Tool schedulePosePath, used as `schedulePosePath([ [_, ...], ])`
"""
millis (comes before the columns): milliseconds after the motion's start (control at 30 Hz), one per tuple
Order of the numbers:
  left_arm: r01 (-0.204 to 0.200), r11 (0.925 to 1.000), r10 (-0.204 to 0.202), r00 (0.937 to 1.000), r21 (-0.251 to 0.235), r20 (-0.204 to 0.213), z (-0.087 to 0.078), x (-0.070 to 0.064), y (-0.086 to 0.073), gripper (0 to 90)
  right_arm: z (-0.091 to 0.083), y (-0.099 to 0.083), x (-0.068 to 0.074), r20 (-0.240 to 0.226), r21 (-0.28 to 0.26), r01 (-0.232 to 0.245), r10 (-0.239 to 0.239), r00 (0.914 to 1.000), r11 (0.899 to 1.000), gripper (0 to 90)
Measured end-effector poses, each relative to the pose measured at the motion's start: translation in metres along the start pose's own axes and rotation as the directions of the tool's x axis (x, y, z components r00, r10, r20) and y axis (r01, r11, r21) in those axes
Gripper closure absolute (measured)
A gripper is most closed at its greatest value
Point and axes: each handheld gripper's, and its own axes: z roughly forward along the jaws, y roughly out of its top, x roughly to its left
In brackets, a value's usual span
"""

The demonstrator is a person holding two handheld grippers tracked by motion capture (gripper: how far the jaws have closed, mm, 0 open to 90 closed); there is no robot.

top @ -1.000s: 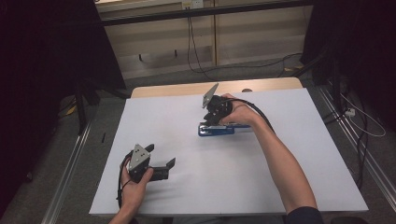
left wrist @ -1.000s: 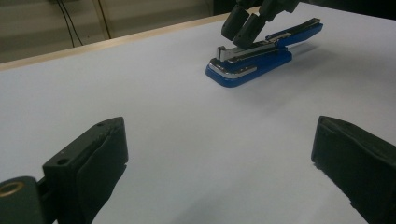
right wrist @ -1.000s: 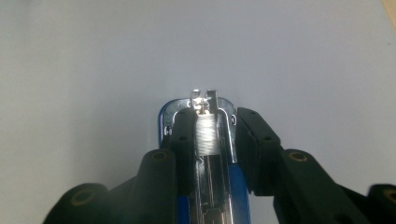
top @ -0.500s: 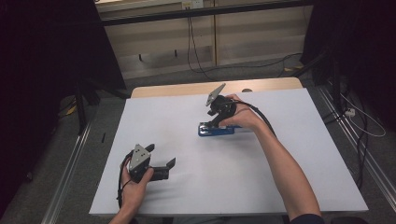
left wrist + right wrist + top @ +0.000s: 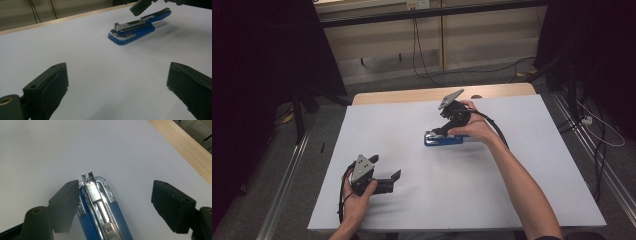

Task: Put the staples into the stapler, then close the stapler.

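A blue stapler [image 5: 443, 139] lies flat on the white table top [image 5: 512, 175], a little beyond its middle. Its metal staple channel is exposed from above [image 5: 100, 205]. My right gripper [image 5: 436, 133] hangs over the stapler's left end, pointing down and open. In the right gripper view the left jaw is by the stapler's metal nose and the right jaw stands well clear [image 5: 116, 195]. My left gripper [image 5: 387, 167] rests open near the front left of the table, holding nothing. It points toward the stapler [image 5: 132, 31] from a distance [image 5: 117, 75].
A bare wooden strip [image 5: 412, 95] runs along the table's far edge. Cables [image 5: 422, 50] hang over the floor behind it. Metal rails [image 5: 287, 170] run beside the table on both sides.
My right gripper has shifted slightly to the right and tilted above the stapler. The stapler and my left gripper have stayed where they were.
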Motion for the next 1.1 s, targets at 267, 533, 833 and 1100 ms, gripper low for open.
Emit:
schedulePosePath([
  [267,0.003,1.0000,-0.003,1.0000,-0.007,-0.005,0.000,0.001,0.001,3.8,-0.002,-0.013,0.004,0.040,0.004,-0.051,0.051,0.9979,0.999,17.3],
  [533,0.001,1.0000,-0.001,1.0000,-0.002,-0.008,0.001,-0.001,0.002,3.7,-0.012,-0.027,0.003,0.098,-0.055,-0.172,0.177,0.9794,0.984,10.1],
  [833,-0.007,1.0000,0.007,0.9999,0.006,-0.012,0.002,-0.001,0.002,3.4,-0.018,-0.040,0.004,0.143,-0.109,-0.226,0.240,0.9601,0.968,6.1],
  [1100,-0.005,0.9998,0.005,1.0000,0.017,-0.004,0.005,-0.001,0.000,3.1,-0.025,-0.050,0.008,0.160,-0.155,-0.263,0.287,0.9445,0.952,6.1],
])
